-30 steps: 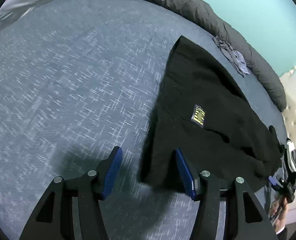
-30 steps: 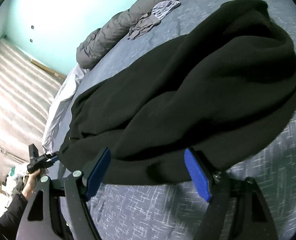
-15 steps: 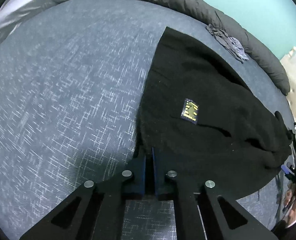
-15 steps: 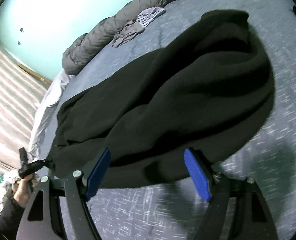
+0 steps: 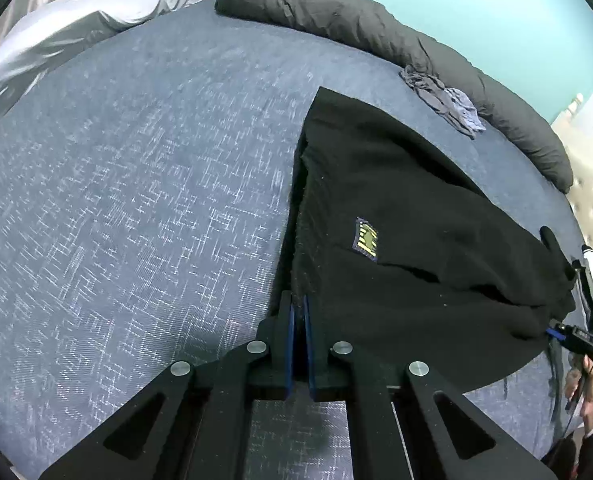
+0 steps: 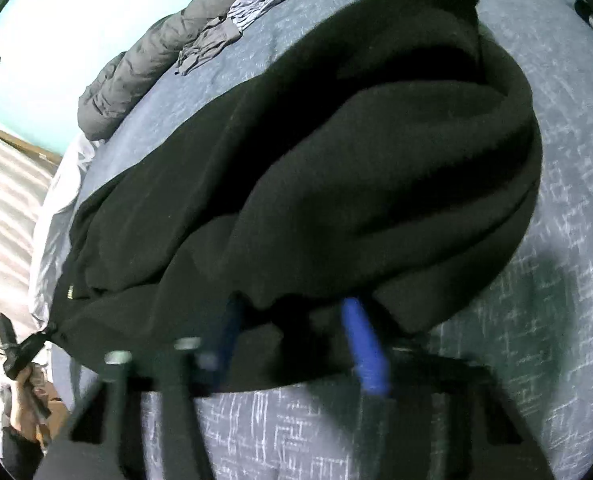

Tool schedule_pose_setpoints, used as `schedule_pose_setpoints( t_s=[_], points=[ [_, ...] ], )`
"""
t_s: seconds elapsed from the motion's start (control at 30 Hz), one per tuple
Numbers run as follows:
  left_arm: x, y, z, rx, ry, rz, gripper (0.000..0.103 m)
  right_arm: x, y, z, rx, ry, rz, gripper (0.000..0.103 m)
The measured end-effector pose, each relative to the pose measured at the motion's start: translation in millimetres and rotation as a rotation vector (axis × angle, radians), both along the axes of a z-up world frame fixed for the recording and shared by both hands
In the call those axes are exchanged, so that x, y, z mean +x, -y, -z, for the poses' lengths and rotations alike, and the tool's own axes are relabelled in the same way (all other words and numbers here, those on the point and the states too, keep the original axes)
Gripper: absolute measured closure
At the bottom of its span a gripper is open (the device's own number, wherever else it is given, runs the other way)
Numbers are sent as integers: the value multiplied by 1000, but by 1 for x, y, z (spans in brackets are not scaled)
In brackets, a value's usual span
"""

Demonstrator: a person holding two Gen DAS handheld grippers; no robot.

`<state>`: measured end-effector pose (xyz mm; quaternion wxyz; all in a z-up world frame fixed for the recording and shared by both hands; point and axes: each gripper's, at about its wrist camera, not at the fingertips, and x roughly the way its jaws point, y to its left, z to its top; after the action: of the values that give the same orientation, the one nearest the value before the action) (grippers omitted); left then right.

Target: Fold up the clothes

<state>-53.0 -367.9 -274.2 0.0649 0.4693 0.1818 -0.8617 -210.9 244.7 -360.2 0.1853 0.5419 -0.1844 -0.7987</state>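
Observation:
A black fleece garment [image 5: 416, 208] with a small yellow label [image 5: 366, 238] lies spread on the bed. My left gripper [image 5: 298, 304] is shut on its near left corner, and the pinched fabric rises a little off the cover. Across the garment in the same view is the right gripper [image 5: 576, 336], held by a hand. In the right wrist view the garment [image 6: 336, 160] lies bunched in thick folds. My right gripper [image 6: 292, 332] is blurred and its jaws are closing, with the near hem between the blue pads [image 6: 362, 344], which still stand apart. The left gripper [image 6: 20, 348] pinches the far corner.
The bed has a blue-grey patterned cover [image 5: 136, 200]. A rolled dark grey duvet [image 5: 376, 32] runs along its far side, with a crumpled grey-blue cloth [image 5: 444, 100] beside it. A white sheet [image 5: 76, 28] lies at the far left. A tufted headboard [image 5: 592, 208] stands at the right.
The left jaws closed on the garment's corner and lifted it slightly. The right jaws, wide until half a second ago, have narrowed around the hem.

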Motion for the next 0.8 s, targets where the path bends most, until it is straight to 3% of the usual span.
schedule_pose_setpoints(
  t_s=[0.1, 0.33, 0.63, 0.7, 0.8],
  points=[
    [2, -1, -7, 1, -13, 0, 99, -1, 3, -7, 28, -22, -15, 99],
    [15, -1, -30, 13, -51, -7, 99, 16, -6, -52, 38, -119, -40, 101],
    [47, -1, -50, 40, -66, -7, 100, 52, -48, -144, -57, -240, -37, 103],
    [53, -6, -40, 30, -35, 6, 100, 54, -54, -148, -33, -227, -44, 103],
    [58, -9, -22, 38, 9, 4, 99, 51, -61, -128, 24, -161, -39, 103]
  ],
)
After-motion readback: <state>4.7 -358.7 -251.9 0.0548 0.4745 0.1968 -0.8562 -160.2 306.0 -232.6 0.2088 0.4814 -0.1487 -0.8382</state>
